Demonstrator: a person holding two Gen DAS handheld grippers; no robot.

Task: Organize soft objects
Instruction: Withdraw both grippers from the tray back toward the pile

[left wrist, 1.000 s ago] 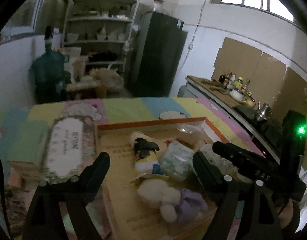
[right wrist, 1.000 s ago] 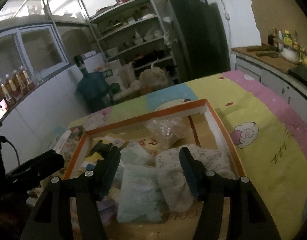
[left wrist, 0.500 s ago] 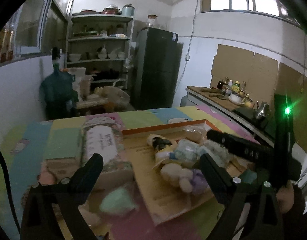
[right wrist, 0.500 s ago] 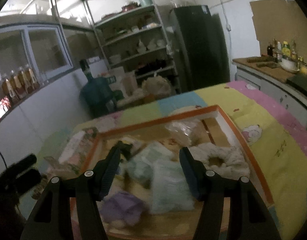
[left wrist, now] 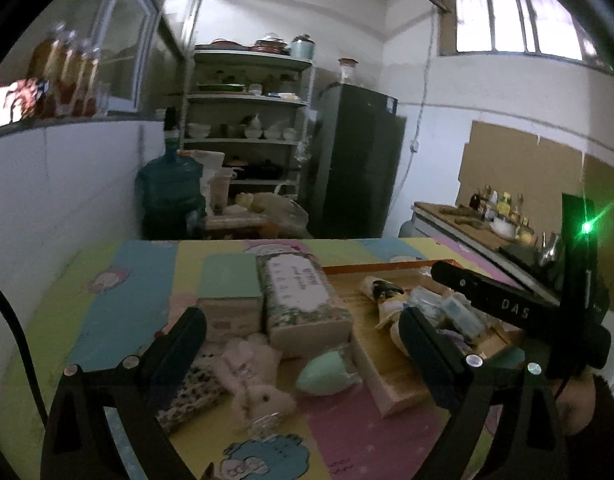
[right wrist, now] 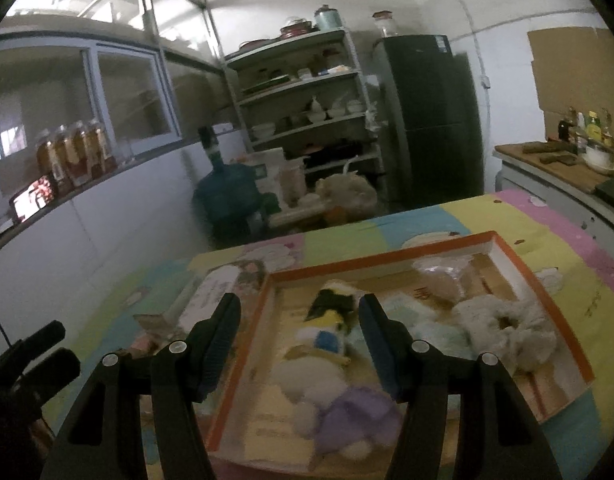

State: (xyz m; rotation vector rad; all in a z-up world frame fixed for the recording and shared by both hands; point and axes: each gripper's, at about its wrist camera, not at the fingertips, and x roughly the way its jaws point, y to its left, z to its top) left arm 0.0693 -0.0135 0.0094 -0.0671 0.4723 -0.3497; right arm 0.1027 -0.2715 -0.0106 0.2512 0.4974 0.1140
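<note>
A shallow cardboard box with an orange rim holds soft items: a black, yellow and blue doll, a white and purple plush, a fluffy white cloth and pale wrapped packs. My right gripper hangs open above the box's near left part, with nothing held. Left of the box lie a pinkish plush rabbit, a mint-green soft lump, a speckled pouch and a floral tissue pack. My left gripper stands wide open and empty above them.
A green pack and a beige carton lie behind the rabbit on the pastel patchwork table cover. Beyond the table stand a water jug, shelves and a dark fridge. A counter with bottles runs along the right.
Both grippers drew back from the box and rose slightly. The left view swung left, bringing the loose items beside the box into sight, and the left jaws spread wider.
</note>
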